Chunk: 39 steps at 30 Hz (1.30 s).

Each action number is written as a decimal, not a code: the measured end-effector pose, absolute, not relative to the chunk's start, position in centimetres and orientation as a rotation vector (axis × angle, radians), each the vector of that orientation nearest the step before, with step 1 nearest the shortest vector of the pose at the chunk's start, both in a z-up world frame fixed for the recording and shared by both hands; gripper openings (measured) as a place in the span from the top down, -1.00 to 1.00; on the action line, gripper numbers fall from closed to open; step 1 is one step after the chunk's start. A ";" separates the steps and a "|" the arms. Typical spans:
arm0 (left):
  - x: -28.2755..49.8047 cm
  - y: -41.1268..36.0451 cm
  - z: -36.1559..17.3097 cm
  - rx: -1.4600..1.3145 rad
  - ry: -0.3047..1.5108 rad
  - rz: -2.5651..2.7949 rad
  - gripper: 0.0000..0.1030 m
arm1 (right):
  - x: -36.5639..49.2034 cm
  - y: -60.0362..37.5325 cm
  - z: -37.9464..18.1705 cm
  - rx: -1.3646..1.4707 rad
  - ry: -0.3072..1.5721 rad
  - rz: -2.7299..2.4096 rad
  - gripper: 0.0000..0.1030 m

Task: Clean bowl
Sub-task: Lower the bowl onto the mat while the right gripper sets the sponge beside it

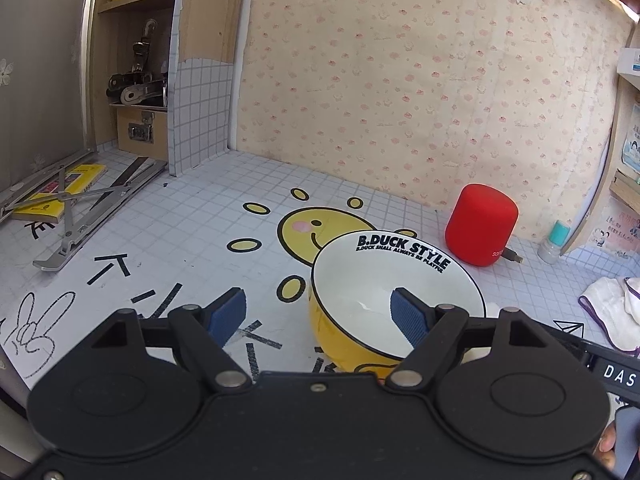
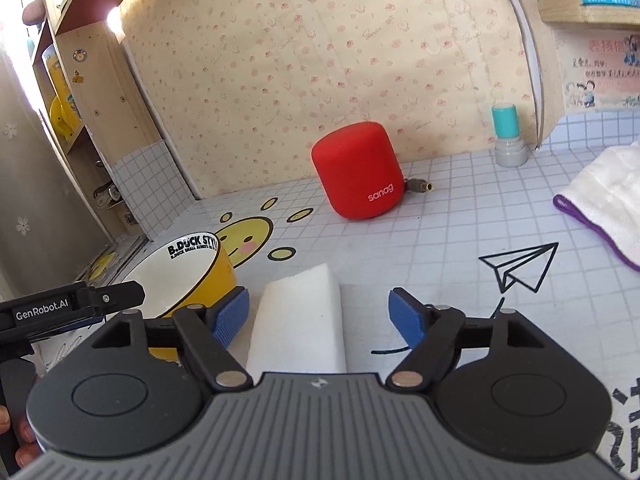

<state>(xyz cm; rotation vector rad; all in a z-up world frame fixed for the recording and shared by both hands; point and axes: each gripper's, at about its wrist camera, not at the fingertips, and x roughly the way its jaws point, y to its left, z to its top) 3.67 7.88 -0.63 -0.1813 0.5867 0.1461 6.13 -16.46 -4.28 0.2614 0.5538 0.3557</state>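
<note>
I have the left gripper (image 1: pixel 320 316) jaws released astride the near rim of the yellow B.Duck bowl (image 1: pixel 384 280) on the tabletop (image 1: pixel 180 232). Looks glazed, rigid, slippery, breakable; pinch the rim. Right gripper (image 2: pixel 320 316) jaws released around the soft white sponge (image 2: pixel 298 320), right of the bowl.

- Bright daylight enters from ten o'clock in the right wrist view, blown out along the shelf (image 2: pixel 80 80).
- Both views are sharp centrally, with strong fisheye bending at the edges.
- Shadows on the surface (image 2: pixel 440 240) are soft.

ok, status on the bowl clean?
Left gripper open, straddling near rim of yellow bowl. Right gripper open around white sponge, not gripped. Bowl tilted. Nothing in the way.
</note>
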 end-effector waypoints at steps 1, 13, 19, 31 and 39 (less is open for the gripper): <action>3.6 7.9 -0.6 -0.184 0.589 0.145 -0.60 | 5.9 -16.3 -4.1 0.245 0.550 0.352 -0.64; 2.7 7.7 -0.3 -0.107 0.609 0.194 -0.71 | 4.1 -14.0 -3.4 0.121 0.566 0.245 -0.64; 1.7 7.1 0.6 -0.074 0.582 0.208 -0.99 | 3.1 -13.9 -2.8 0.129 0.542 0.187 -0.64; -0.1 6.8 1.0 -0.077 0.602 0.182 -0.99 | 2.3 -13.3 -2.3 0.095 0.577 0.061 -0.65; -1.1 7.0 0.5 -0.064 0.636 0.169 -0.99 | 1.3 -13.1 -1.6 0.143 0.584 0.076 -0.69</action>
